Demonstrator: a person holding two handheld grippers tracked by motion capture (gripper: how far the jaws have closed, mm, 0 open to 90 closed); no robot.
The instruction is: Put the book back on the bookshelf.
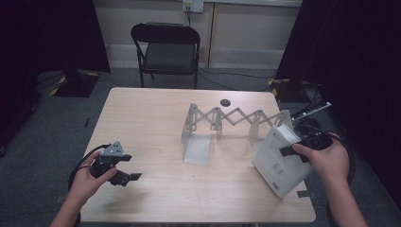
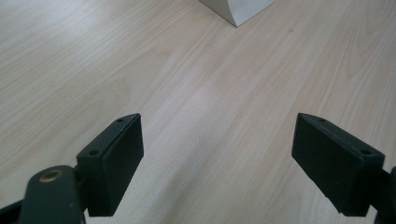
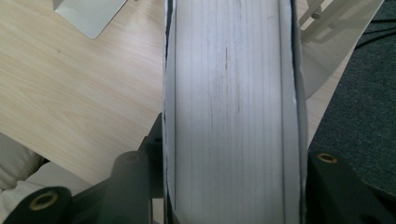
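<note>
The book (image 1: 280,163), a thick white volume, sits clamped in the right gripper (image 1: 294,150) near the counter's (image 1: 156,118) right front corner, tilted with its lower corner down at or near the wood; whether it touches I cannot tell. In the right gripper view the page block (image 3: 229,112) runs straight up between the jaws, which press flat on the two covers. It looks fairly heavy and stiff across its thickness, but the covers are smooth and could slide, and a grip near one edge lets the weight swing the far end down. I judge the safest hold is across the covers close to the spine or the middle of the block, squeezing the pages shut so they do not fan. Just beyond the right gripper stands an accordion-style metal book rack (image 1: 234,118) with upright end plates. The left gripper (image 1: 126,178) hovers low over bare wood well away to the left, jaws wide apart and empty.
</note>
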